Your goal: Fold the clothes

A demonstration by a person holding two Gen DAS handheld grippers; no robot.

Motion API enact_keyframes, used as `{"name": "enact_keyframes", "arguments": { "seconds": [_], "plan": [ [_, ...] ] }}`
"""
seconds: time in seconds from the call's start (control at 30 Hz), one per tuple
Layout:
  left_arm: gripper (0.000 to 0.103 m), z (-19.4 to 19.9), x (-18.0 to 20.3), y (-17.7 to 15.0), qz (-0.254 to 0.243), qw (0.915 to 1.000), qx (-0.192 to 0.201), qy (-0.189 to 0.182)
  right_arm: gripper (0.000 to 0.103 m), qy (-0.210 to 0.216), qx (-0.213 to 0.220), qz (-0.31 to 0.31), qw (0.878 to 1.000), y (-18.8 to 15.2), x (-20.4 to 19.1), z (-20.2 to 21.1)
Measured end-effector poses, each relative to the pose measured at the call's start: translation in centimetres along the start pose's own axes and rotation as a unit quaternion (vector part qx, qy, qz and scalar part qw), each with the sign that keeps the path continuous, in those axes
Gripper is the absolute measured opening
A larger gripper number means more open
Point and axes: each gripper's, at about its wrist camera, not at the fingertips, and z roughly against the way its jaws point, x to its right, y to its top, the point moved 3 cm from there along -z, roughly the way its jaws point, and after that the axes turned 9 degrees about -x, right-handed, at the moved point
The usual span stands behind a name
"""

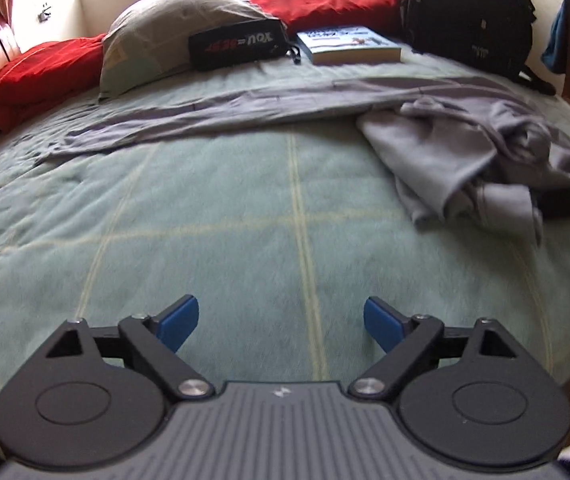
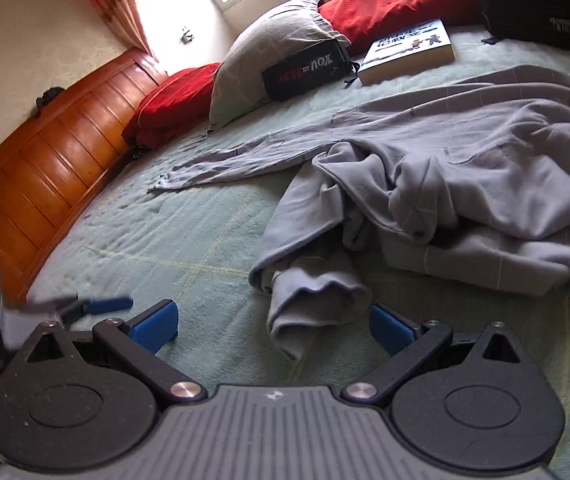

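On the green bedspread, grey garment crumpled, far edge cut off, both grippers' jaws wide open, empty.

free: bare bedspread near side | blocked: clothes heap right, prob.

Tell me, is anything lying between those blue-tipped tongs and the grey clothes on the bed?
Nothing visible. The right tongs hang open just over a sleeve of the grey garment. Only bare green blanket separates the open left tongs from it.
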Motion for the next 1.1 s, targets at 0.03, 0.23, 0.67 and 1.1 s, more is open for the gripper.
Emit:
{"name": "enact_keyframes", "arguments": {
  "seconds": [0.03, 0.23, 0.67, 1.1],
  "plan": [
    [0.09, 0.3, -0.2, -0.3, 0.004, 0.9999, 0.001, 0.01, 0.103, 0.0, 0.008, 0.005, 1.0, 0.2, -0.4, 0.1],
    [0.09, 1.6, -3.1, -1.2, 0.059, 0.9977, 0.021, 0.025, 0.103, -0.003, 0.032, 0.046, 0.998, 2.1, -2.7, -0.7],
    [0.09, 1.1, -6.3, -2.0, 0.097, 0.9945, 0.024, 0.03, 0.103, -0.008, 0.027, 0.02, 0.999, 5.1, -1.7, -7.0],
    [0.09, 1.6, -10.4, -2.7, 0.122, 0.9913, 0.029, 0.041, 0.103, 0.058, 0.02, 0.074, 0.995, 7.6, -8.0, -10.7]
  ]
}}
